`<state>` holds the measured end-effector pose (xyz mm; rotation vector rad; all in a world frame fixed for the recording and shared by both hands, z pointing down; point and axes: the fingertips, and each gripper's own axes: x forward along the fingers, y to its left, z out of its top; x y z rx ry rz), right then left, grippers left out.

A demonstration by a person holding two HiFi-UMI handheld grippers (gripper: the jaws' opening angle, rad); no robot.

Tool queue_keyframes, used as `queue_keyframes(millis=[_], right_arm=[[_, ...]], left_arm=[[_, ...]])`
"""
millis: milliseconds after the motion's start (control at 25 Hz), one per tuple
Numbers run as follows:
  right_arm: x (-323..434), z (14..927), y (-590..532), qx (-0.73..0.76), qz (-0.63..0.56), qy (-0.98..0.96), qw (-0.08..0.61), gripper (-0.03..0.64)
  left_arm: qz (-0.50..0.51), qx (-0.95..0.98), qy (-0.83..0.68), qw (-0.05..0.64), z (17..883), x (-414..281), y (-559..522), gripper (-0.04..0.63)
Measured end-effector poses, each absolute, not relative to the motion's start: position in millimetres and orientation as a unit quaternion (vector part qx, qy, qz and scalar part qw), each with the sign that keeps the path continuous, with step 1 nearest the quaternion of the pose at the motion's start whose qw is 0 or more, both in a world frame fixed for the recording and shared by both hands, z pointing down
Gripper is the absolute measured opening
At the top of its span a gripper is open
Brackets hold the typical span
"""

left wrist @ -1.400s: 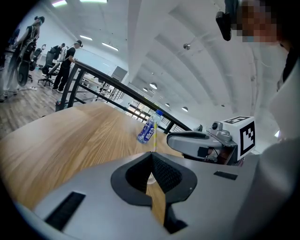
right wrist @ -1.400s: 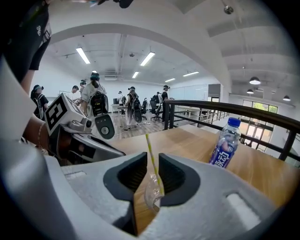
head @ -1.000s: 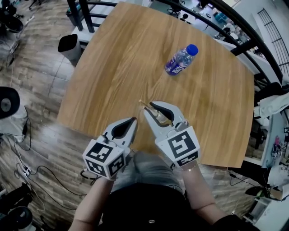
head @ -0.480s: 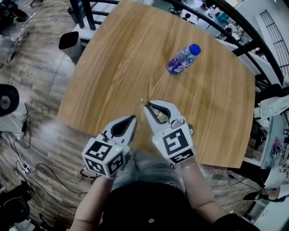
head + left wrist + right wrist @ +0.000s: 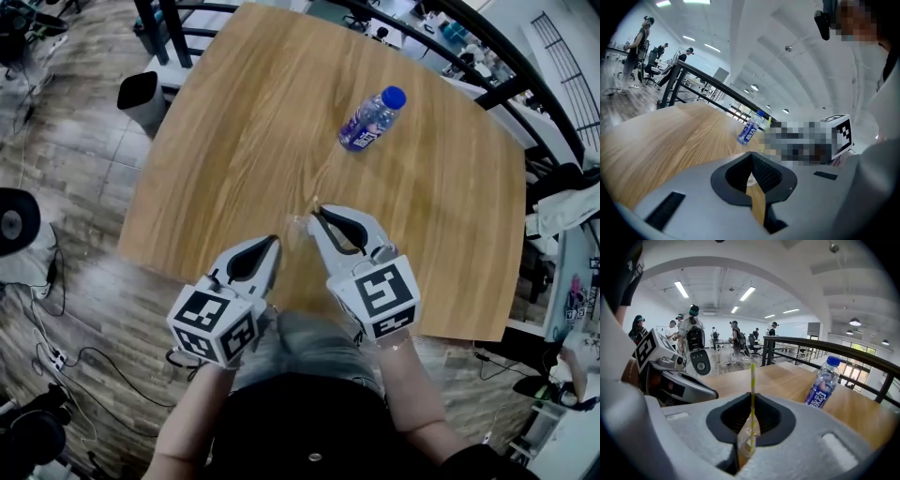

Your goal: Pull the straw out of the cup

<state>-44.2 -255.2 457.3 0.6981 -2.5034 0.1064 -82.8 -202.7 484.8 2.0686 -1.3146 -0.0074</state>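
On the wooden table (image 5: 234, 131), near its close edge, the right gripper (image 5: 320, 214) has its two jaws brought together at the tips, pinching a yellow-and-white striped straw (image 5: 752, 380) that stands nearly upright between them. The right gripper view shows the straw rising above the jaw tips and running down through the hollow between the black pads into a clear plastic cup (image 5: 747, 439), which is seen only in part through that gap. Whether the cup rests on the table cannot be told. The left gripper (image 5: 276, 244) lies just beside the right one, on the person's left and a little nearer the body. Its jaws meet at the tips with nothing clamped between them, and in its own view only a thin sliver of tabletop and a bit of clear plastic show through the hollow (image 5: 751, 176). A water bottle (image 5: 371, 120) with a blue cap and purple label stands well apart from both grippers, farther across the table. A black bin (image 5: 142, 99) sits on the floor past the table's left corner, and a dark railing (image 5: 834, 352) borders the far side, with several people standing beyond it
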Motion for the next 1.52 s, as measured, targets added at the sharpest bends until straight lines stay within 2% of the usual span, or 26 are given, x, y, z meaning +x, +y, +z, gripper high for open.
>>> queue_keyframes(millis=[600, 1520], right_arm=[[12.7, 423.7, -256.3, 0.344, 0.147, -0.916, 0.142, 0.022], [42.9, 347.4, -243.2, 0.448, 0.099, -0.888, 0.017, 0.021]], left_arm=[[0.001, 0.823, -0.471, 0.316, 459.6, -64.6, -199.4, 0.012], [0.007, 0.870, -0.420, 0.257, 405.9, -47.6, -199.5, 0.012]])
